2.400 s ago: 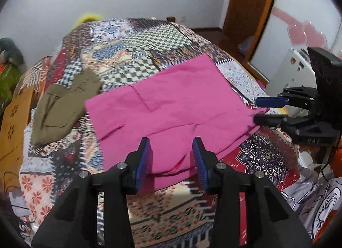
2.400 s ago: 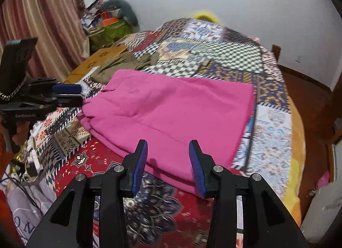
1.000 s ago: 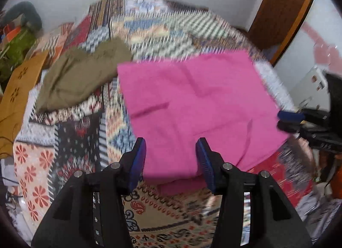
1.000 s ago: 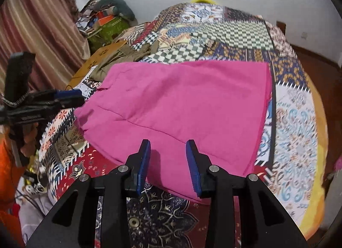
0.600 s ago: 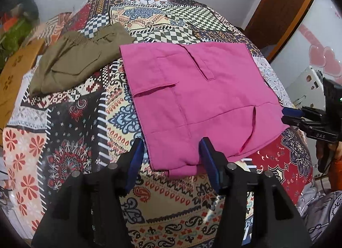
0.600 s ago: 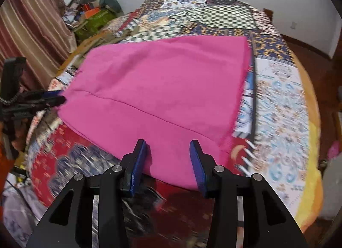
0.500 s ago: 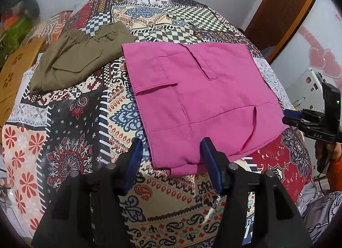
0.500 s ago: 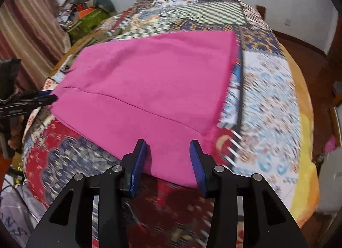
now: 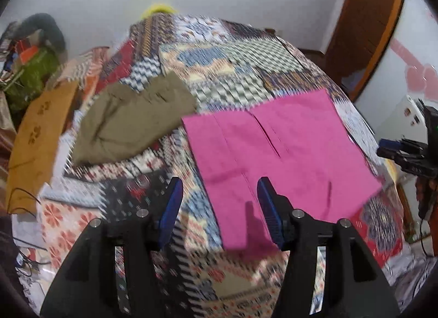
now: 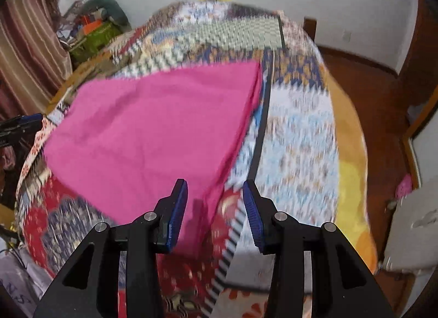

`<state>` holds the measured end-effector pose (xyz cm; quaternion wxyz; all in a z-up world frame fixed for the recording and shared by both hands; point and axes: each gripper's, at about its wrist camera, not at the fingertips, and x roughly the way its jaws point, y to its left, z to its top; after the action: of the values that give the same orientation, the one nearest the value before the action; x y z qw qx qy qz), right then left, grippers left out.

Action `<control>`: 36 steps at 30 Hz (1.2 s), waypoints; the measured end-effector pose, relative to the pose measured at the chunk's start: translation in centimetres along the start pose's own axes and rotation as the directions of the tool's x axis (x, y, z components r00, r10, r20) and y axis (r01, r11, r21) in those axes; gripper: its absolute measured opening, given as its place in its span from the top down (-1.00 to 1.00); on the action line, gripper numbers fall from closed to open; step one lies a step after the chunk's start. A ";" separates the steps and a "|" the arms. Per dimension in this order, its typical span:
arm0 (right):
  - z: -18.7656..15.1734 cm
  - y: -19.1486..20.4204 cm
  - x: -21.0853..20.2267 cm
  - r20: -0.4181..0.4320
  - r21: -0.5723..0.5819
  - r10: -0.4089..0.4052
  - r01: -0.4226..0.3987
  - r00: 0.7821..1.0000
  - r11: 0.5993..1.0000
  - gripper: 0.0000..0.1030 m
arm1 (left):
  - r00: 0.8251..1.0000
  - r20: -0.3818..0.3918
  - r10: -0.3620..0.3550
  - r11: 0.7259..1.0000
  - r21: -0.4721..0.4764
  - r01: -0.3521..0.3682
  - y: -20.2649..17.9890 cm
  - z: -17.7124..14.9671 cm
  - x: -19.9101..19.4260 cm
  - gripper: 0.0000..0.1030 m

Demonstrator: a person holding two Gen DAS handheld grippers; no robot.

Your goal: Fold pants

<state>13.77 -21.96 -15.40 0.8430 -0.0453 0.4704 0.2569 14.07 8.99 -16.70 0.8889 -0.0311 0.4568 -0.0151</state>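
the pink pants point(image 9: 276, 159) lie spread flat on the patchwork quilt point(image 9: 219, 60) of the bed, near its foot end, with one near corner just under the left claw point(image 9: 217, 205) and another near corner just under the right claw point(image 10: 215, 208). both claws hover above the cloth with their blue-padded jaws apart and nothing between them, and each one shows at the edge of the other's view. beside the pink pants, just past their far left corner, lies a crumpled olive-green garment point(image 9: 131, 123), with an orange-brown board point(image 9: 38, 137) at the bed's left edge.
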 end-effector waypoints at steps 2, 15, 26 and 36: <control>1.2 0.1 0.0 0.030 -0.005 0.007 -0.007 1.000 1.000 0.25 | 1.000 0.005 0.010 1.000 -0.021 -0.010 0.7 1.3 0.5 -0.11; 6.3 -2.1 3.7 0.089 0.024 -0.020 0.018 0.996 1.000 0.25 | 0.999 -0.048 -0.018 0.998 -0.056 0.015 2.6 5.6 7.4 0.14; 9.5 -4.7 9.0 0.077 0.048 -0.021 0.017 0.997 0.999 0.25 | 0.996 -0.077 -0.053 0.994 -0.097 0.045 3.4 6.8 11.4 0.15; 10.3 -5.8 11.9 0.055 0.074 -0.010 0.006 0.998 0.997 0.25 | 0.989 -0.117 -0.089 0.987 -0.141 0.072 4.2 5.8 12.3 0.19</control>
<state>29.56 -19.08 -20.37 0.8579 -0.0088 0.4559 0.2371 25.96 12.76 -23.58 0.8536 -0.1093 0.5089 -0.0215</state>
